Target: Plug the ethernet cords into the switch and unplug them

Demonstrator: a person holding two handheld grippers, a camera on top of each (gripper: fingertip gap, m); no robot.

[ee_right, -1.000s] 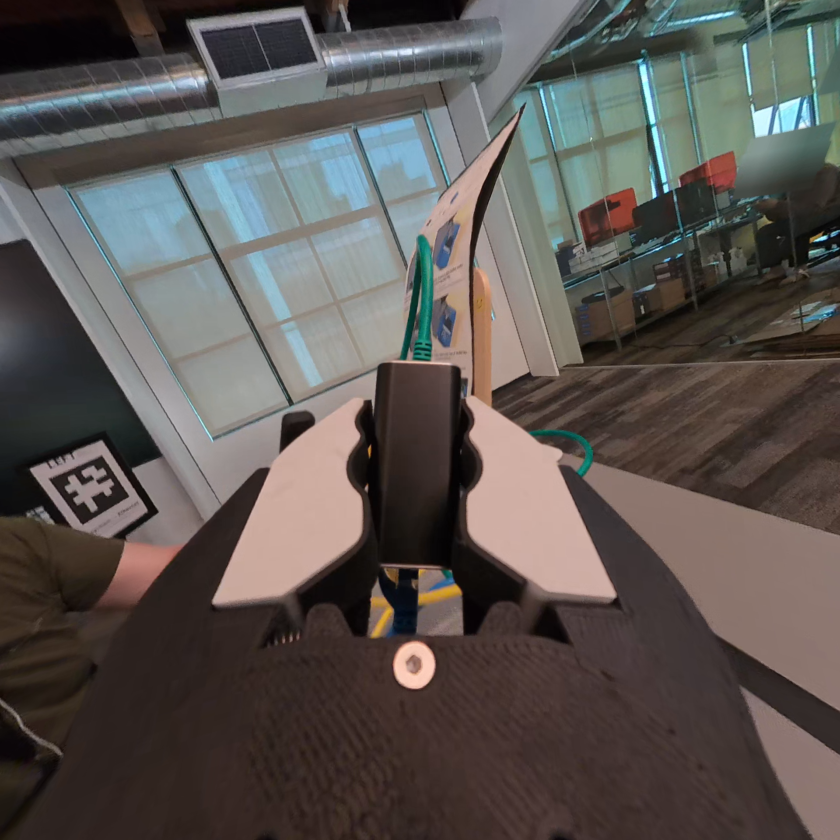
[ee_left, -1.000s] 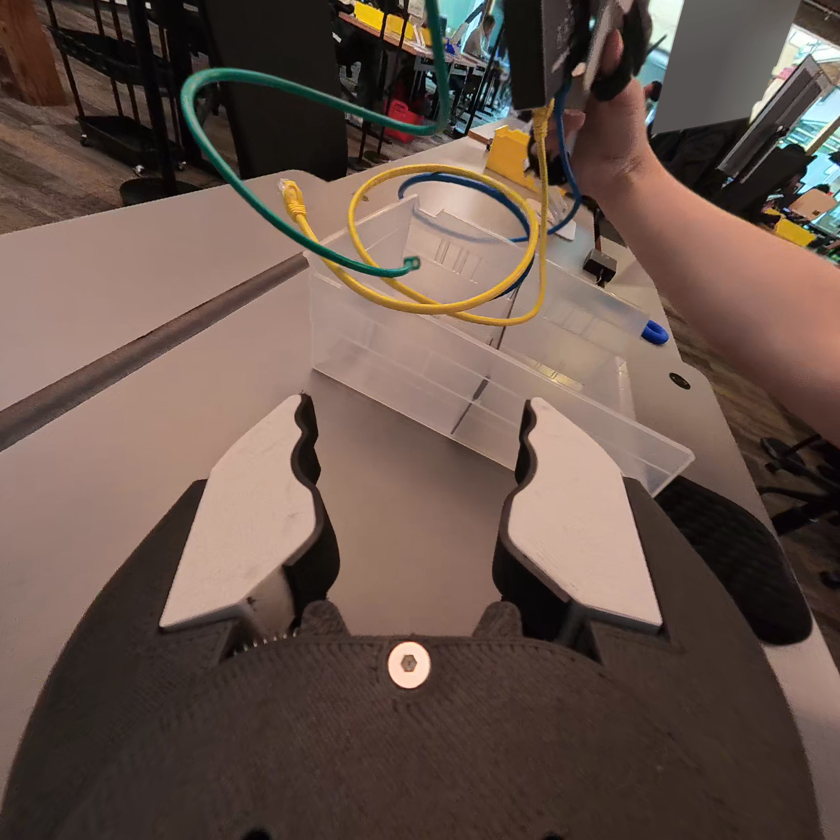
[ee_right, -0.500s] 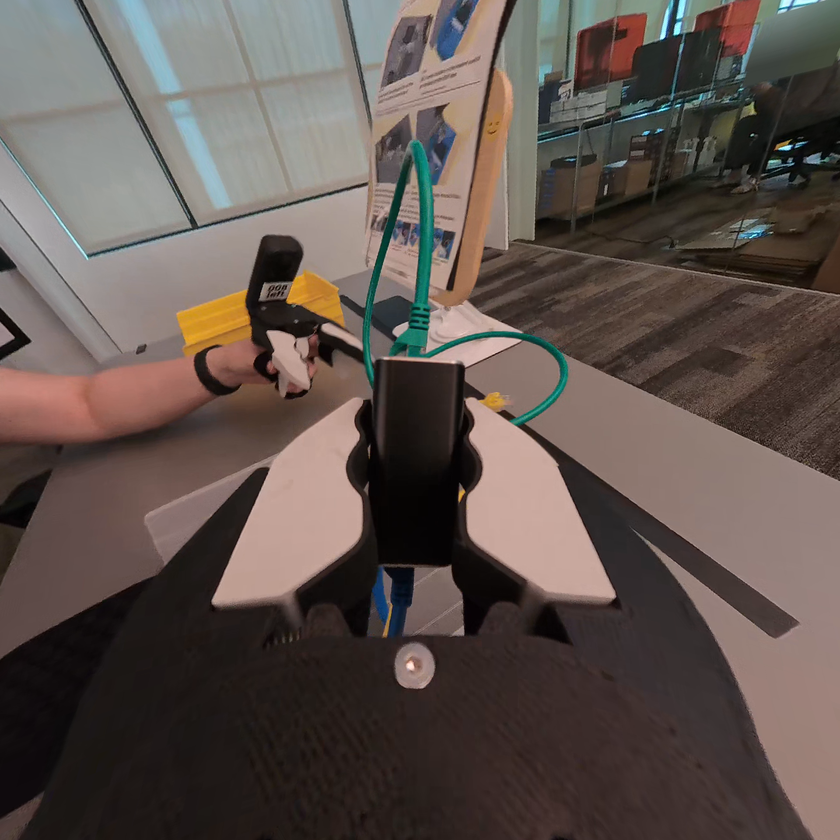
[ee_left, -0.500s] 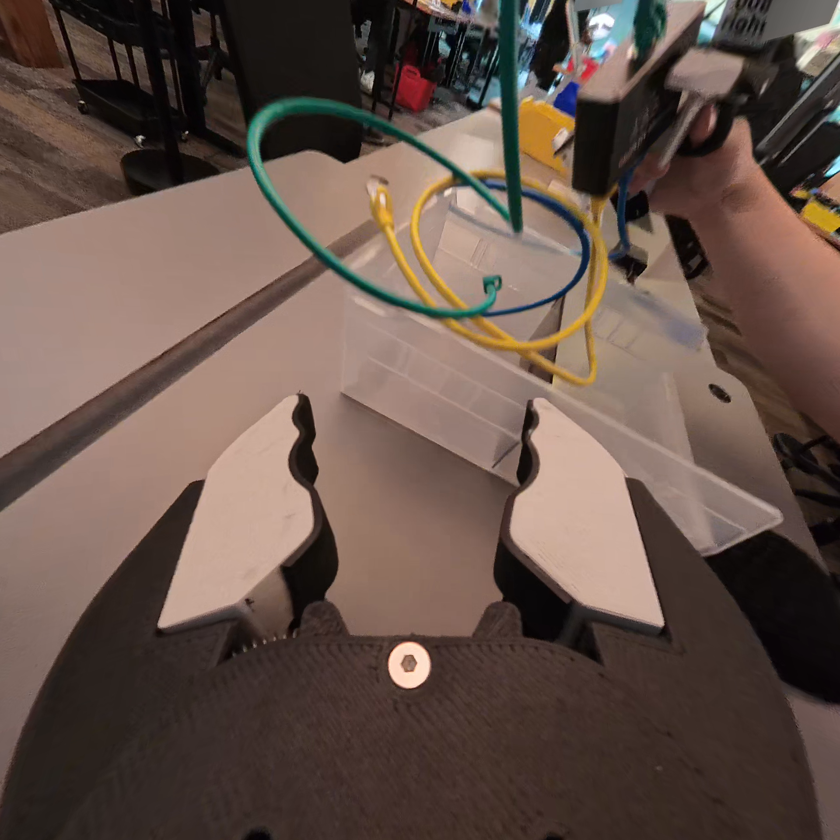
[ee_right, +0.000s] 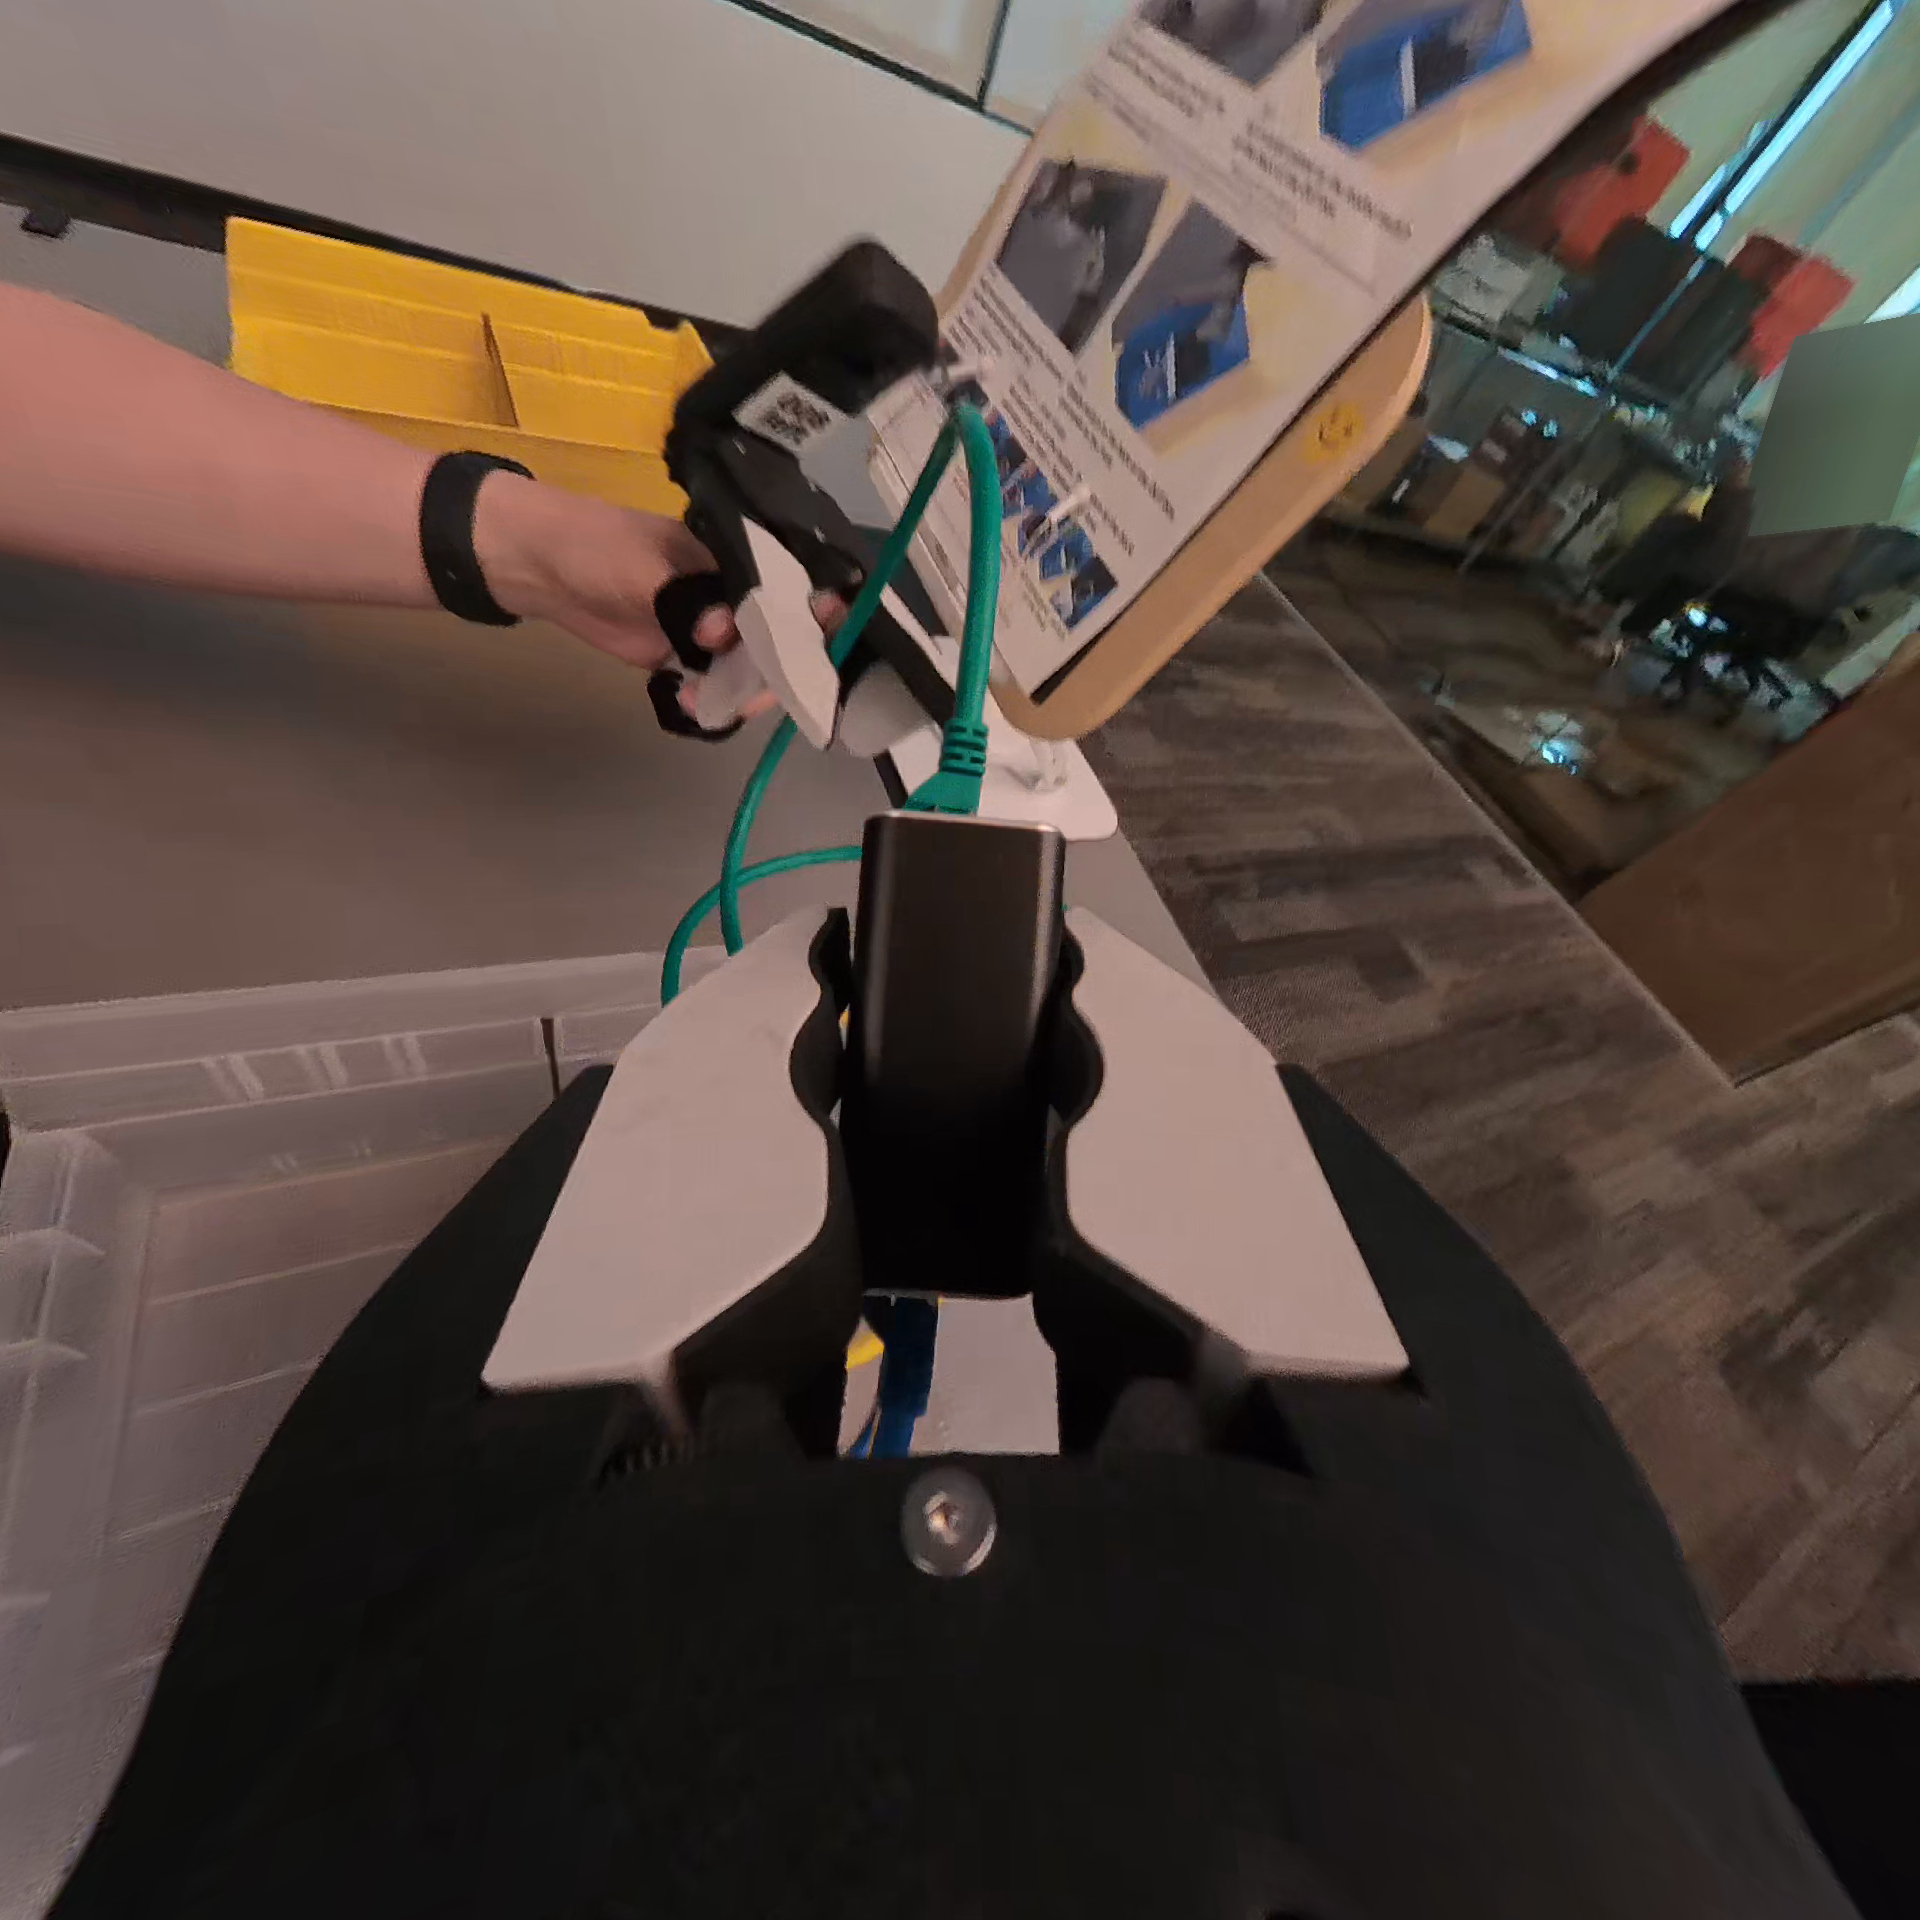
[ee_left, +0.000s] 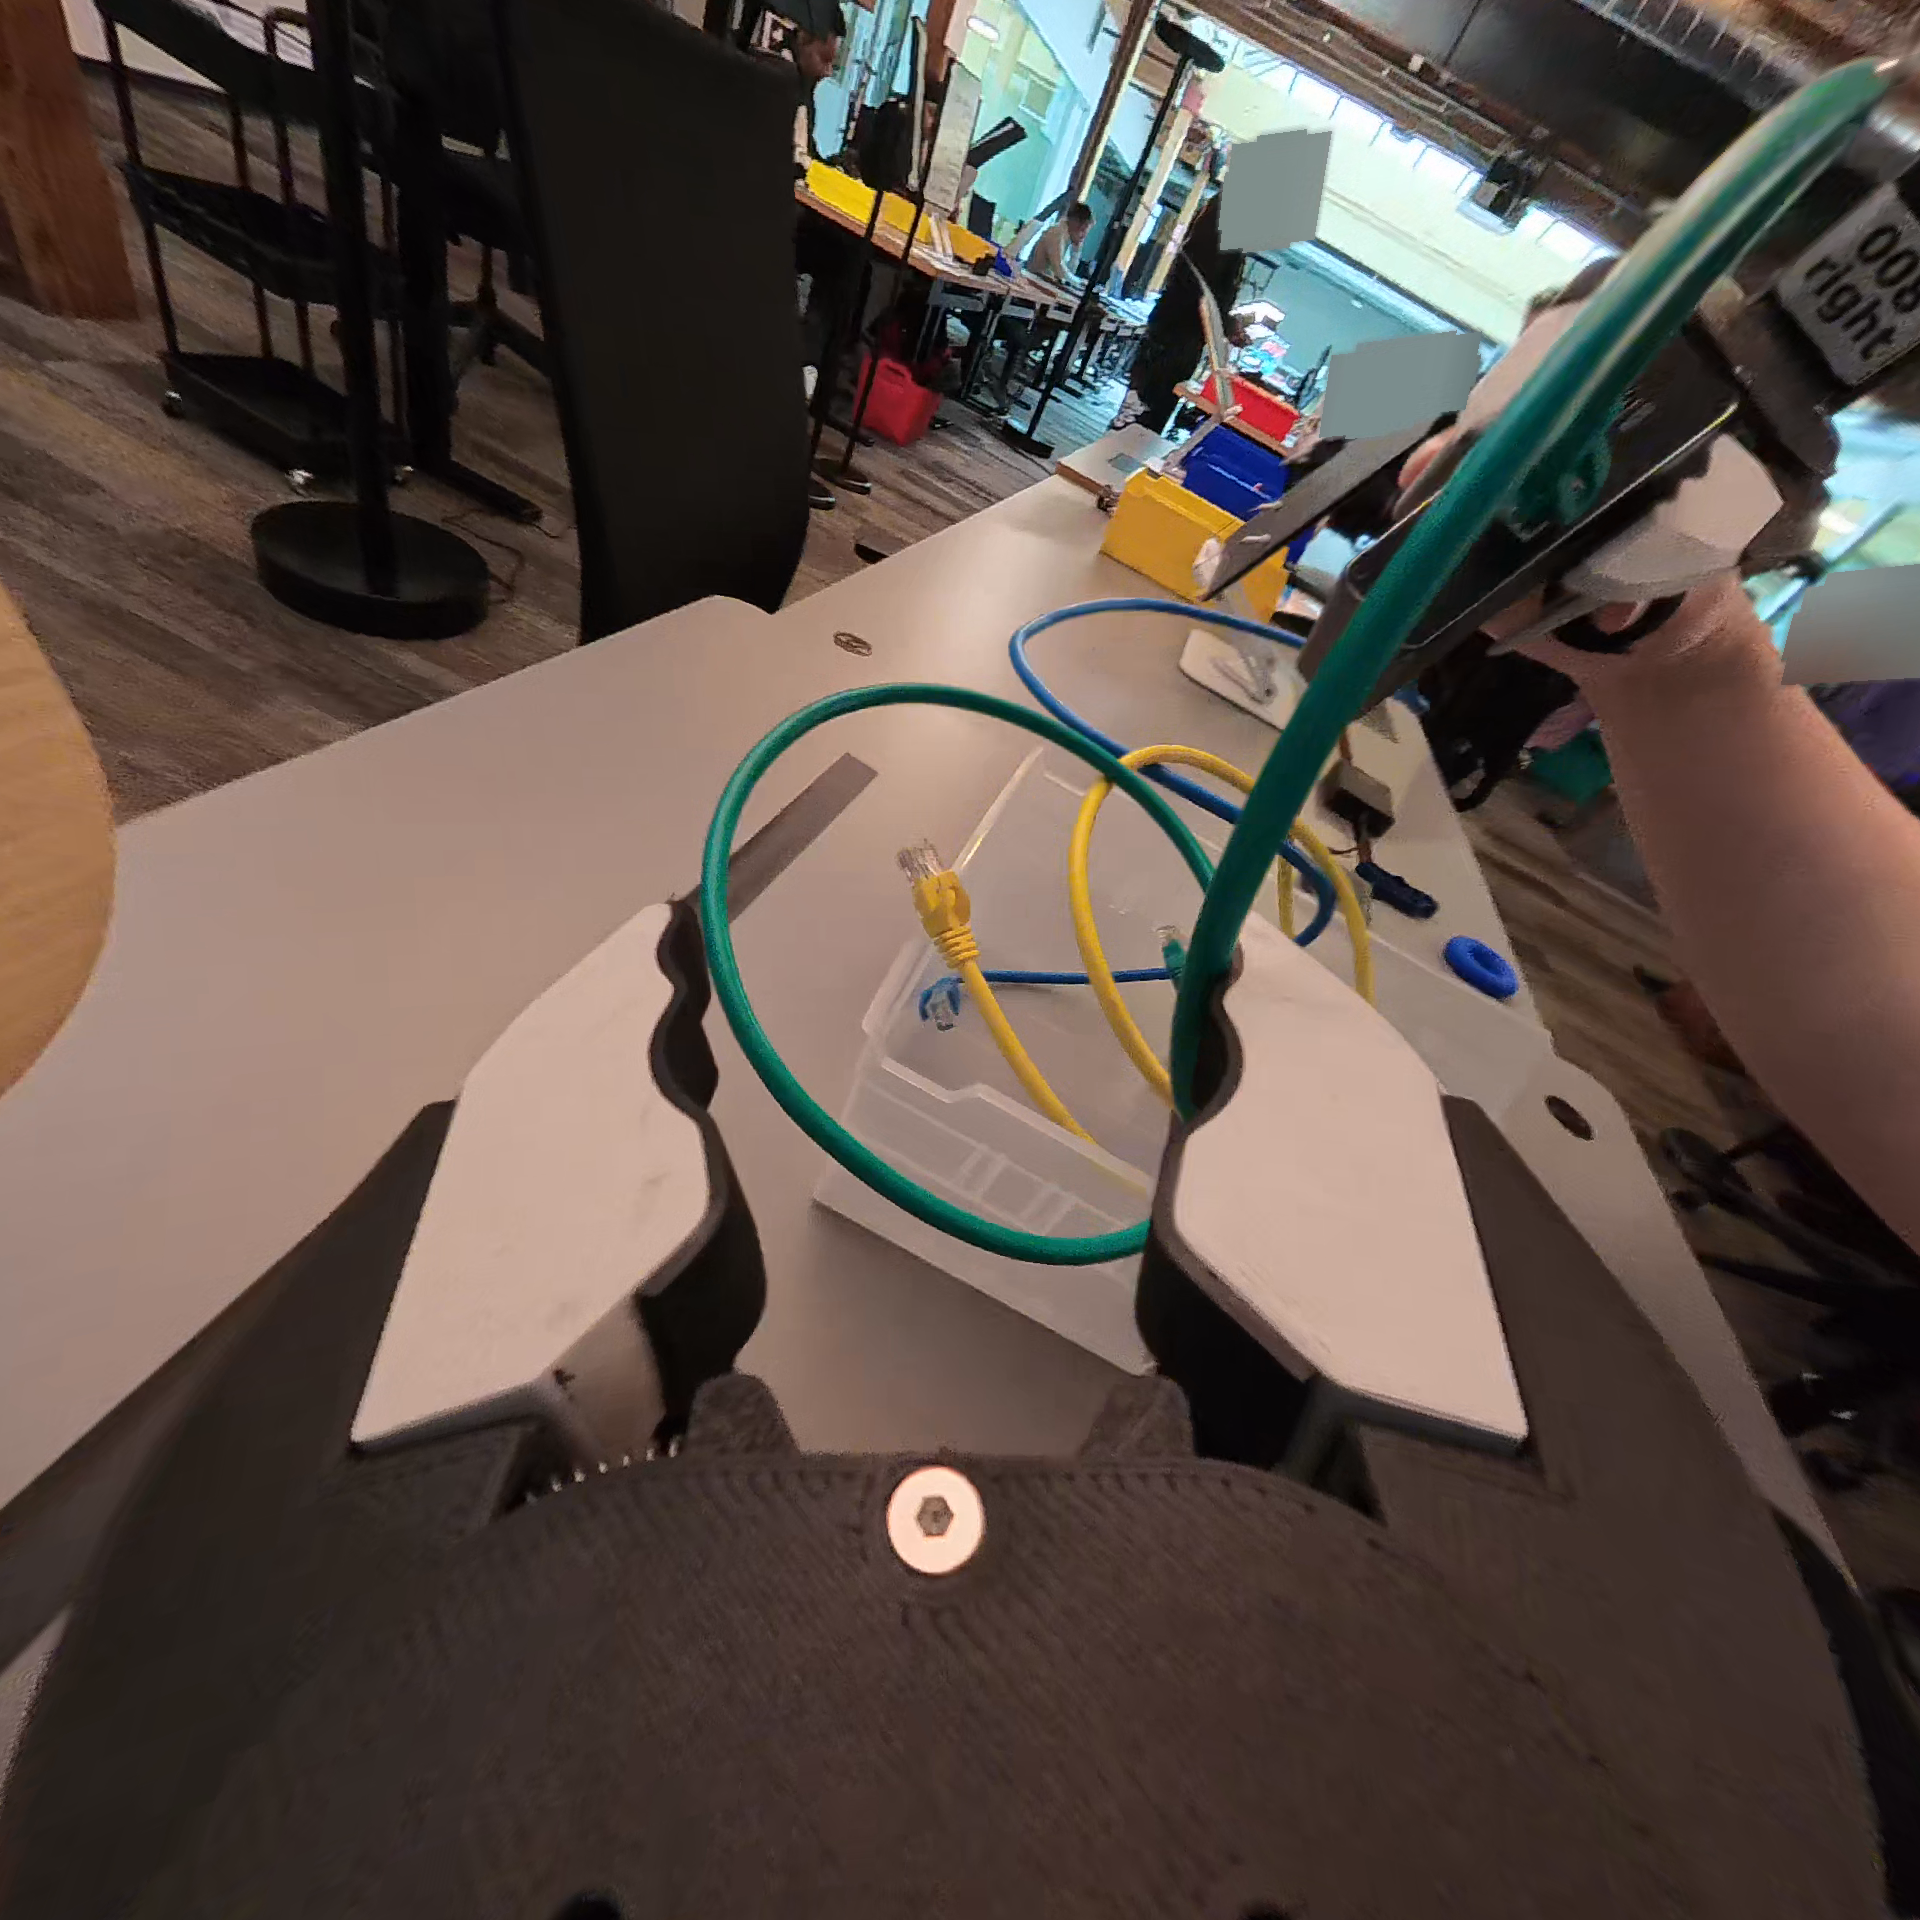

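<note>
switch [ee_right: 956, 1049] clamped in right jaws | green cord [ee_left: 883, 1122] between parted left jaws

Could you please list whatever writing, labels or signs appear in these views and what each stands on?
White label on right gripper: legible, not quoted.
Code sticker on left gripper: no readable words.
Poster: text blurred, unreadable.
Switch: no visible writing.

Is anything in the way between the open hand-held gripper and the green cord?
No, nothing visible. The green cord already loops between the open fingers of the left hand-held gripper, running along the inner edge of one finger. The right hand-held gripper holds the switch it is plugged into.
</note>
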